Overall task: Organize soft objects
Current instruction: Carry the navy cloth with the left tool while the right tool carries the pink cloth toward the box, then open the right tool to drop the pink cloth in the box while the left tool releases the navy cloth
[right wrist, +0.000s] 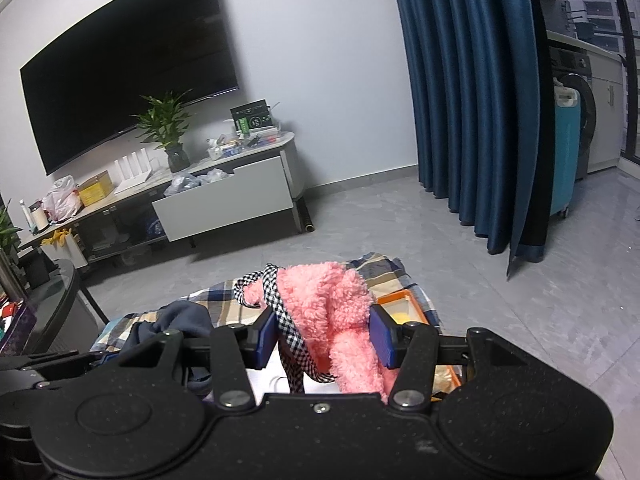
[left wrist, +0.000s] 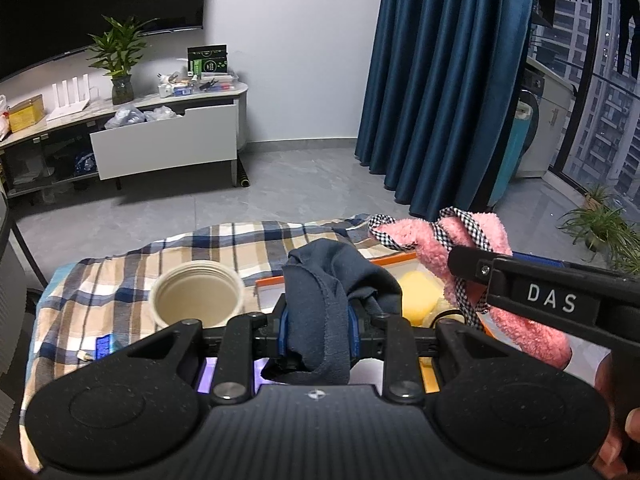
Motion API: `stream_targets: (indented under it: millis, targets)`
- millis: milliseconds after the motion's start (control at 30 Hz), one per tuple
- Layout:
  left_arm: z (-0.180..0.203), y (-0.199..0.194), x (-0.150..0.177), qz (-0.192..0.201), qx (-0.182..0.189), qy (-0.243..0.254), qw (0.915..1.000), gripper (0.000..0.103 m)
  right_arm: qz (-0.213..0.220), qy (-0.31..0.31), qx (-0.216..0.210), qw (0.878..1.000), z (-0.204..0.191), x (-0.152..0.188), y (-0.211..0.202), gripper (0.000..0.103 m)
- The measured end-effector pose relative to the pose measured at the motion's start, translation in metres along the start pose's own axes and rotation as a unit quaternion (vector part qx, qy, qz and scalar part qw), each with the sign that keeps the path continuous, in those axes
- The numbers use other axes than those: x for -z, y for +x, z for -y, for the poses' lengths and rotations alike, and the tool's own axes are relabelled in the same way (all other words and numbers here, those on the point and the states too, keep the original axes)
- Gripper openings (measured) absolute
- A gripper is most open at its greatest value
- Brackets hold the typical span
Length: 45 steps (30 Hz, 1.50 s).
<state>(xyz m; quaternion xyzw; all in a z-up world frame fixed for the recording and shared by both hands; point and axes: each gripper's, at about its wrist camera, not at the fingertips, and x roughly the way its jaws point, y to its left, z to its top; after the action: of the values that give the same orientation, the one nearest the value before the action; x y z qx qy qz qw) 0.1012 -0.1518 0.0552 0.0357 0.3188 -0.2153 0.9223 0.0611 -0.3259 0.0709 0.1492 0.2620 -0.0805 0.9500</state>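
From the left wrist, we lose the left gripper's (left wrist: 316, 334) blue pads behind the dark blue cloth (left wrist: 332, 288); the orange tray (left wrist: 394, 258) shows only its far rim at 1 o'clock. The green box's (left wrist: 208, 60) print at 11 o'clock is too small to read.

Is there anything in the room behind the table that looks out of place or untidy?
Yes. The white drawer of the TV cabinet stands pulled open, with crumpled plastic bags bulging over its top edge. The cabinet top is also cluttered with boxes and small items.
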Motion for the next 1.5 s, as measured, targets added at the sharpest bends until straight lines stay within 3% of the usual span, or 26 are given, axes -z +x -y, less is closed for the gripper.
stream_targets:
  millis: [1500]
  targets:
    - [0.059,0.044,0.005,-0.046,0.031,0.021,0.9983,0.029,-0.022,0.038,0.041,0.998,0.054,0.005,0.028,0.061]
